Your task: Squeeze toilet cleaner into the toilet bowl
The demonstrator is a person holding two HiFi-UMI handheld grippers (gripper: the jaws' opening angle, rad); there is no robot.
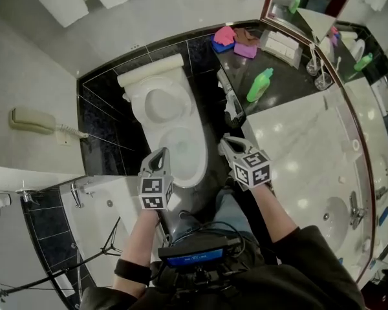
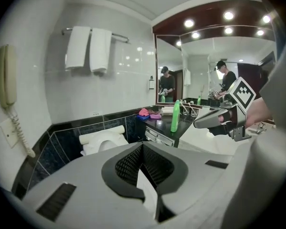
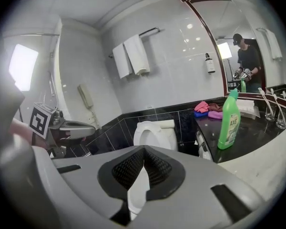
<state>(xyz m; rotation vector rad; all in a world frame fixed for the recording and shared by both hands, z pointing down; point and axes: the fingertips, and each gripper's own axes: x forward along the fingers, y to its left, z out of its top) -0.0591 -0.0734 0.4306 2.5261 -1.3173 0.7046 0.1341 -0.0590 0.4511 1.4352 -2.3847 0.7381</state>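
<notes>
1. My left gripper (image 1: 159, 155) hovers over the toilet (image 1: 161, 105), jaws together, empty.
2. My right gripper (image 1: 227, 142) sits beside the toilet, jaws together, empty.
3. The cleaner (image 1: 259, 84) stands on the counter (image 1: 291, 76) right of the toilet.

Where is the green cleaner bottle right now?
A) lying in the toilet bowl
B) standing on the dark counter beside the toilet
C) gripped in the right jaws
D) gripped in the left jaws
B: the green bottle stands upright on the dark counter, with nothing touching it.
</notes>
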